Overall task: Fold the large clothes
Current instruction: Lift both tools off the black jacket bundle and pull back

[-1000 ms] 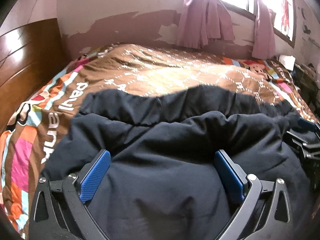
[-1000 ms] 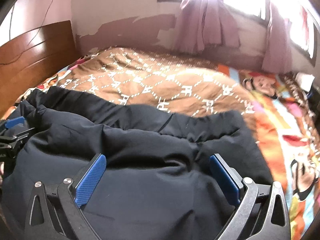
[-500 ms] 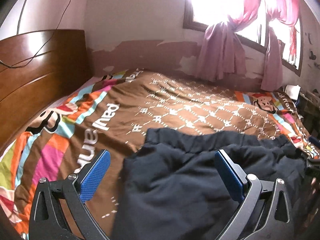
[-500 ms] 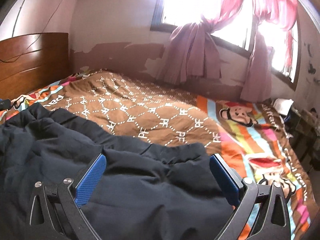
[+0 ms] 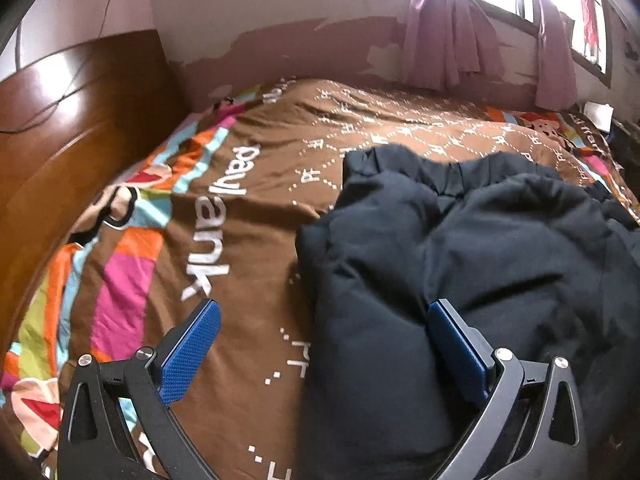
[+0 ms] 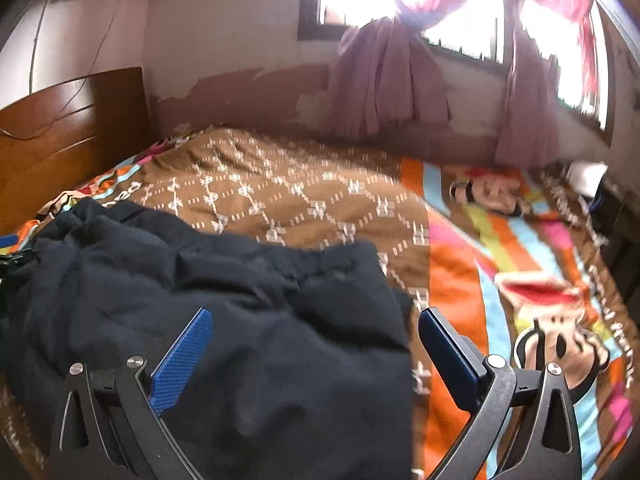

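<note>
A large, dark navy padded garment [image 5: 460, 264] lies bunched on the bed; it also shows in the right wrist view [image 6: 240, 320]. My left gripper [image 5: 320, 344] is open and empty, over the garment's left edge, with the left finger over bare bedspread and the right finger against the cloth. My right gripper [image 6: 316, 344] is open and empty, over the garment's right edge, with its right finger over the bedspread. A bit of the left gripper shows at the far left of the right wrist view [image 6: 10, 256].
The bed has a brown and multicoloured cartoon bedspread [image 5: 224, 208]. A wooden headboard [image 5: 72, 128] stands at the left. The peeling wall, window and pink curtains [image 6: 384, 80] are behind. A dark bedside stand with a white item [image 6: 592, 184] is at the far right.
Both grippers have moved apart, the left leftward and the right rightward, from the garment's middle to its side edges. Both stayed open. The garment now lies more bunched.
</note>
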The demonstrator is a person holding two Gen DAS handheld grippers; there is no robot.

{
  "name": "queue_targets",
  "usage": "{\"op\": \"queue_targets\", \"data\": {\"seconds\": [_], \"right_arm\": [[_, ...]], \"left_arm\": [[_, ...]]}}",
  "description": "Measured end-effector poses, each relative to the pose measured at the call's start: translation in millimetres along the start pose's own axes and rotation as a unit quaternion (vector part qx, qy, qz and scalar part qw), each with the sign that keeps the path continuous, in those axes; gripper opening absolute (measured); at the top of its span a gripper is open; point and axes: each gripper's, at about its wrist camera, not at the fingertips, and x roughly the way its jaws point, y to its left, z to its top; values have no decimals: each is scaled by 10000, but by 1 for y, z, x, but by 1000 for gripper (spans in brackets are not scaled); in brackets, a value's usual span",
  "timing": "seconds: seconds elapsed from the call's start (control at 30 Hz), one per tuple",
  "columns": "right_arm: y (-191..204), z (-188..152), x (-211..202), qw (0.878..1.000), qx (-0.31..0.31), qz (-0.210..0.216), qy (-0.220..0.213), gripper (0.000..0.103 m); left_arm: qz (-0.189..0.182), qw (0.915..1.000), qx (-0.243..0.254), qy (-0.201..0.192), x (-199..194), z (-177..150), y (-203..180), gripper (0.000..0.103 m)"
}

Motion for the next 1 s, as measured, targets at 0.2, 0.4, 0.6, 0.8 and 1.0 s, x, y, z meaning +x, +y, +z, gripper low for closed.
{"op": "queue_targets", "data": {"seconds": [0.2, 0.4, 0.6, 0.8, 1.0], "right_arm": [[-44, -22, 5, 9984, 379, 72, 421, 103], [-61, -39, 19, 9949, 583, 117, 819, 103], [-65, -46, 30, 9916, 751, 275, 1013, 103], [-73, -52, 44, 9842, 1042, 699, 1253, 103], [-92, -62, 57, 9617, 1706, 1523, 1511, 103]], "left_arm": [[-129, 9998, -72, 128, 7, -5, 2, 102], [-200, 9997, -77, 147, 8, -5, 4, 102], [-328, 9992, -133, 190, 10, -5, 7, 102], [-829, 9954, -314, 357, 16, -8, 18, 102], [-1910, 9729, -1015, 817, 35, -11, 47, 102]]}}
